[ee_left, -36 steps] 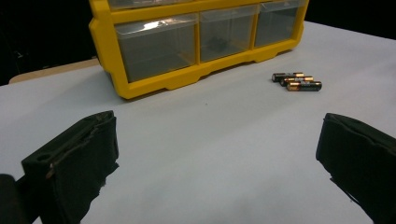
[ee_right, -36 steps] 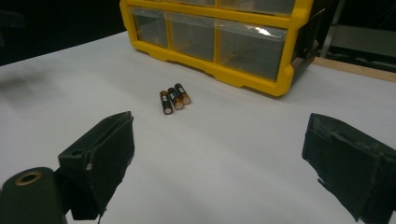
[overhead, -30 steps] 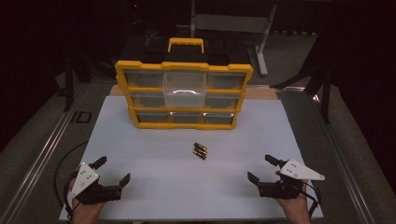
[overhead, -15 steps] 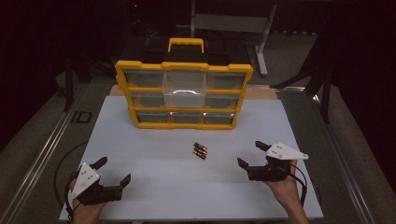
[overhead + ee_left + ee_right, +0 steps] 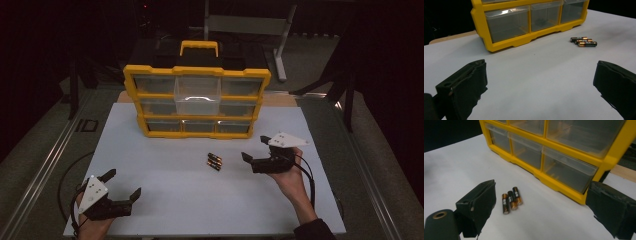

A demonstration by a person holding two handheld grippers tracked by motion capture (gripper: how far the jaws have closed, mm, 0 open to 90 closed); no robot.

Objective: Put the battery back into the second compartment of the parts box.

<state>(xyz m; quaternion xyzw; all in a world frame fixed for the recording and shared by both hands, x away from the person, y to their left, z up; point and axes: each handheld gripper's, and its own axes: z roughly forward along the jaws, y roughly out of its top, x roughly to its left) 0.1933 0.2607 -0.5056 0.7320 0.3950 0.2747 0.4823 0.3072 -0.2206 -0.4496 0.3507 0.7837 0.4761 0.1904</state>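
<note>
Leftmost, near the front-left corner of the white tabletop (image 5: 165,210): left gripper (image 5: 122,186), jaws spread wide, holding nothing, resting low over the board. At the centre, toward the rear edge: yellow organizer (image 5: 197,102) with clear drawers and a black-and-yellow handle, standing upright. Just in front of it, on bare board: three batteries (image 5: 214,161), lying side by side and touching, apart from the organizer's base. Right of the batteries, near but not touching: right gripper (image 5: 256,149), jaws wide apart and empty, pointed at the batteries (image 5: 511,200), held in a hand (image 5: 291,175).
</note>
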